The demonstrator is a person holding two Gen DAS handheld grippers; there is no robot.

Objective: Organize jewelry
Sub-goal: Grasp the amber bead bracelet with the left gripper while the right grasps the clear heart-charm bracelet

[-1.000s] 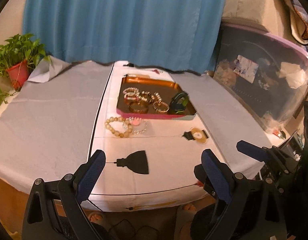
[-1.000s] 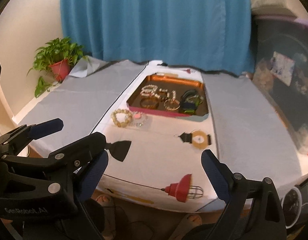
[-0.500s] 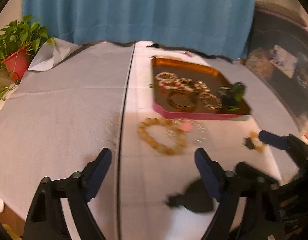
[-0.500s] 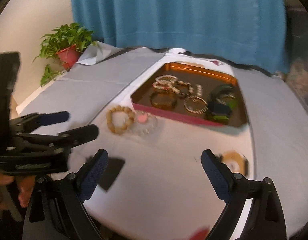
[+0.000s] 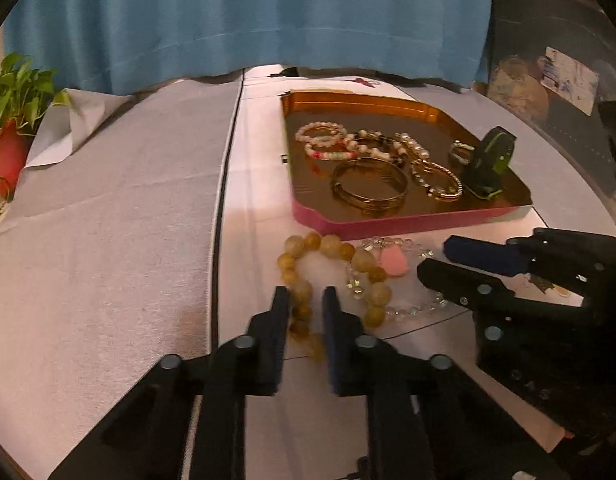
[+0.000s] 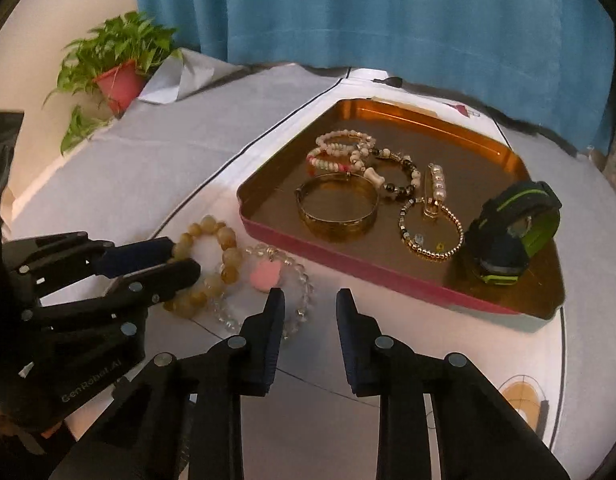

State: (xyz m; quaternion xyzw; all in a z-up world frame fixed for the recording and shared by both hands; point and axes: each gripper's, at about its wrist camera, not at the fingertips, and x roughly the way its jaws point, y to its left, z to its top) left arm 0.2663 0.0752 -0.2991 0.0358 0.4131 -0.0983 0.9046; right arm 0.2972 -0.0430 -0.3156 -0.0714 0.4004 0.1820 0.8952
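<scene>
A shallow tray (image 6: 428,286), pink outside and gold within, sits on the cloth-covered counter (image 5: 107,216); in it lie a plain gold bangle (image 6: 338,210), a gold-beaded bracelet (image 6: 430,232), several pearl and pale bead bracelets (image 6: 342,152), a dark-and-white bead bracelet (image 6: 396,178), and a black-and-green watch (image 6: 516,228) standing on edge at the tray's right end. Outside the tray, just before its near wall, an amber bead bracelet (image 5: 328,276) lies on the counter beside a clear crystal bracelet (image 6: 291,288) with a pink charm (image 6: 264,274); the two overlap. The left tongs (image 5: 303,300) are narrowed around the near-left beads of the amber bracelet, whether they pinch them I cannot tell; the right tongs (image 6: 310,300) stand a little apart, their left finger over the crystal bracelet's near edge, gripping nothing. The right wrist view alone shows the whole potted plant (image 6: 115,64) and a round orange print (image 6: 522,398) on the cloth; the left wrist view alone shows dark storage (image 5: 556,80) at the far right; each view shows the other tongs from the side.
</scene>
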